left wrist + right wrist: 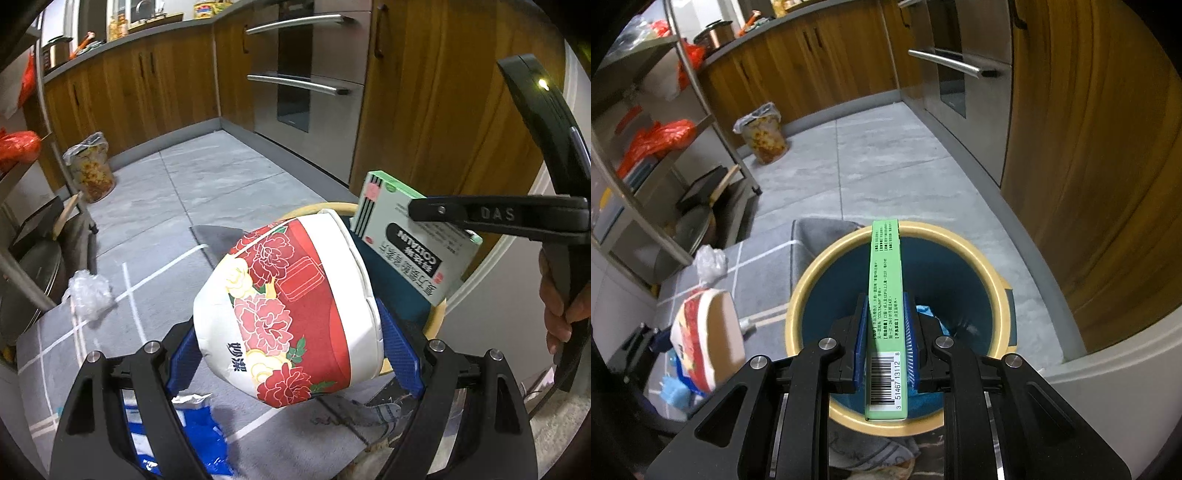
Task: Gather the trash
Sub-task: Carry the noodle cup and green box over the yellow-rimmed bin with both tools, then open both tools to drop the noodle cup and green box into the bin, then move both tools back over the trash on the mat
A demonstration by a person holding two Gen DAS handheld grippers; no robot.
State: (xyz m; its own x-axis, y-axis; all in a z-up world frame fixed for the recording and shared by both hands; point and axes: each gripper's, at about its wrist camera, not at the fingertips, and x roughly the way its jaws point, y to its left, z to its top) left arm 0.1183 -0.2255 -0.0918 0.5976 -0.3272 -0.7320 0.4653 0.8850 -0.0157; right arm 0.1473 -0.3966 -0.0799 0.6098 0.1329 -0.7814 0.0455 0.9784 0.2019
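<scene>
A crumpled white pack with red flowers (288, 306) sits between the blue pads of my left gripper (291, 332), which is shut on it. It hangs just left of the round bin with a yellow rim (317, 208) and teal inside. My right gripper (886, 317) is shut on a long green medicine box (886, 280), held edge-up over the bin's mouth (820, 266). The left wrist view shows that box (413, 240) beside the pack, with a right finger (480, 214) pressed on it. In the right wrist view, the flowered pack (705, 339) is left of the bin.
Crumpled clear plastic (88, 295) and a blue wrapper (199, 435) lie on the grey lined mat. A second, flower-patterned bin (762, 134) stands by the wooden cabinets. A metal shelf rack (701, 122) is at the left, an oven (303, 74) and tall cabinet at the right.
</scene>
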